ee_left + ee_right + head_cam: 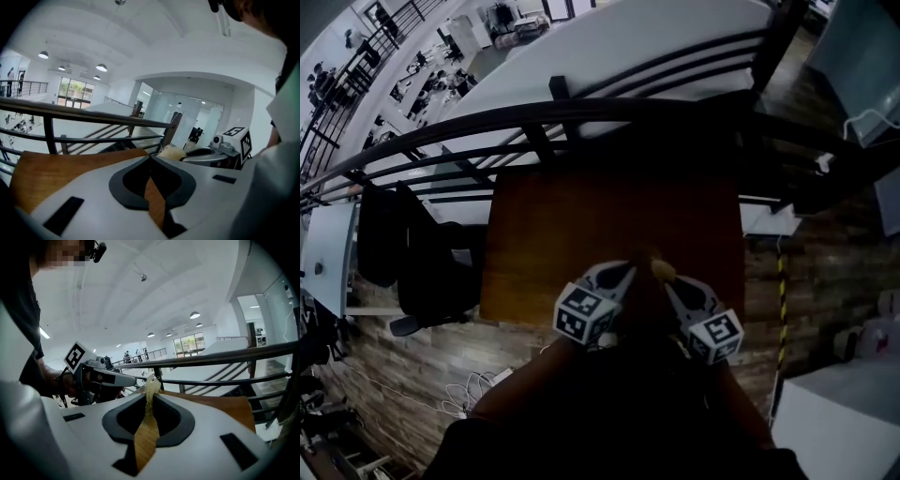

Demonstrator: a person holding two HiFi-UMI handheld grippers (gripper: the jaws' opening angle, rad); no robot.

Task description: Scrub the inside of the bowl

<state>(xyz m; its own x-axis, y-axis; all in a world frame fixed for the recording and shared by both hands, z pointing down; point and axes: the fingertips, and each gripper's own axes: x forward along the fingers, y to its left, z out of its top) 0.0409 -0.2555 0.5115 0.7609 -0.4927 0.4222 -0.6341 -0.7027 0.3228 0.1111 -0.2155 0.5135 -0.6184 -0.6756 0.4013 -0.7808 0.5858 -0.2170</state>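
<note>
Table (581, 225) brown woodgrain; scrubber (151, 390) straw-yellow; marker cube (584, 316) black-and-white squares.

A brown wooden table (581, 234) stands against a dark metal railing (534, 117), with a black office chair (431, 272) beside it on a plank-patterned floor (384, 366), beneath a white ceiling with round lamps (101, 67).

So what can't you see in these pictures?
Bowl: shows in no view; in the dark head view the left gripper and right gripper cover part of the table.
Scrubber: right gripper view, mostly pinched inside the right gripper; only a tuft shows.
Distant people: left gripper view, too small.
</note>
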